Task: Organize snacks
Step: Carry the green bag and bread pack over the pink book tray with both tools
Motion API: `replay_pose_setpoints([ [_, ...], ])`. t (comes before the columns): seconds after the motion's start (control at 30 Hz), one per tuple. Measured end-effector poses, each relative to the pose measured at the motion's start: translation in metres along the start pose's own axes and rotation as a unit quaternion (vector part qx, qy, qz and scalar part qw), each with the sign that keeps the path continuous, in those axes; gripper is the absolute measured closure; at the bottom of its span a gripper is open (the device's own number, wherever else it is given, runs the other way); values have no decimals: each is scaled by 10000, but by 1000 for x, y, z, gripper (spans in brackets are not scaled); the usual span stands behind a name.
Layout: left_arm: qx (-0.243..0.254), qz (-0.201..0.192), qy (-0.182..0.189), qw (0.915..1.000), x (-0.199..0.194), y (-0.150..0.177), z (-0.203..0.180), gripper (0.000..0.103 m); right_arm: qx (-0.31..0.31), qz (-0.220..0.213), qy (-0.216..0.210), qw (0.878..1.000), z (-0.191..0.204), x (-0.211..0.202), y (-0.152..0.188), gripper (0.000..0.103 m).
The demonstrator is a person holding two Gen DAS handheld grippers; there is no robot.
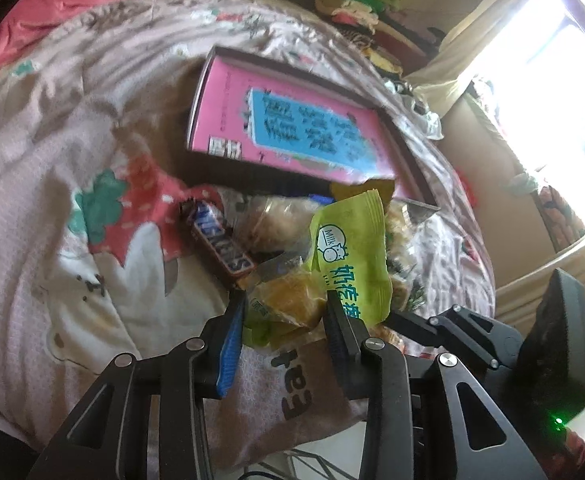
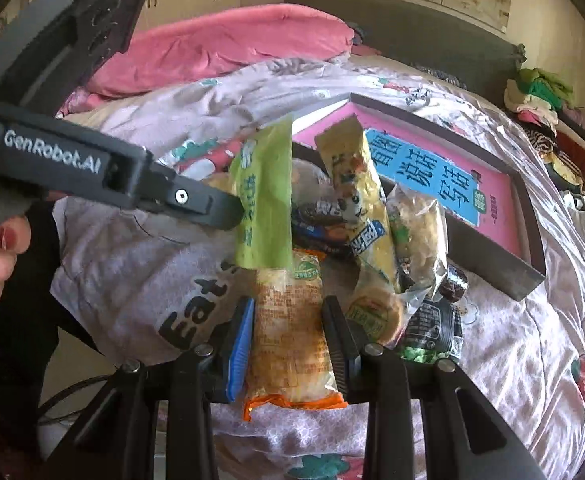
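Sorting snacks on bed (image 2: 512,360)
Left tongs (image 1: 288,312) grip green packet (image 1: 352,252); right tongs (image 2: 288,312) clamp orange-edged packet (image 2: 288,340).

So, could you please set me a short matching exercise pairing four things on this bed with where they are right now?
Things:
1. green milk packet
2. orange-edged cracker packet
3. pink book
4. Snickers bar

Places:
A. inside the dark tray
B. lying loose on the quilt
C. in the left gripper
D. in the right gripper

Pairs: 1-C, 2-D, 3-A, 4-B
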State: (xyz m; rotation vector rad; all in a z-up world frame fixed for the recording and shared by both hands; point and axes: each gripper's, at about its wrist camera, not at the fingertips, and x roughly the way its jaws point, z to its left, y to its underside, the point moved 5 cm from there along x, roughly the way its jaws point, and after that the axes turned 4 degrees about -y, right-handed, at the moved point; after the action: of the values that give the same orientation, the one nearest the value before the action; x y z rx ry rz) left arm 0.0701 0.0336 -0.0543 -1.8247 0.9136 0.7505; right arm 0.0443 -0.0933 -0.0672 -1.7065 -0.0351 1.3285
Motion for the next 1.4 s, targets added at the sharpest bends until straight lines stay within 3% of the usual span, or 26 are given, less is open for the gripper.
replay_pose_setpoints([
  [0.23,-50,-453,125,9989,-38,-19,-3,64,465,-616,-126,9969,-13,-36,-17,68],
  [0.4,-97,-656,30,9978,-50,-38,1,64,725,-1054,96,9917,-34,-57,-34,68],
  [0.9,-223,-744,-436,9960,-30,-75,12,64,1496,-1348,563,9779,-108,-63,-44,68],
  [1.4,-205,-629,-715,9952,-1,-90,13,64,1912,-1428,760,9681,-146,-49,-43,68],
])
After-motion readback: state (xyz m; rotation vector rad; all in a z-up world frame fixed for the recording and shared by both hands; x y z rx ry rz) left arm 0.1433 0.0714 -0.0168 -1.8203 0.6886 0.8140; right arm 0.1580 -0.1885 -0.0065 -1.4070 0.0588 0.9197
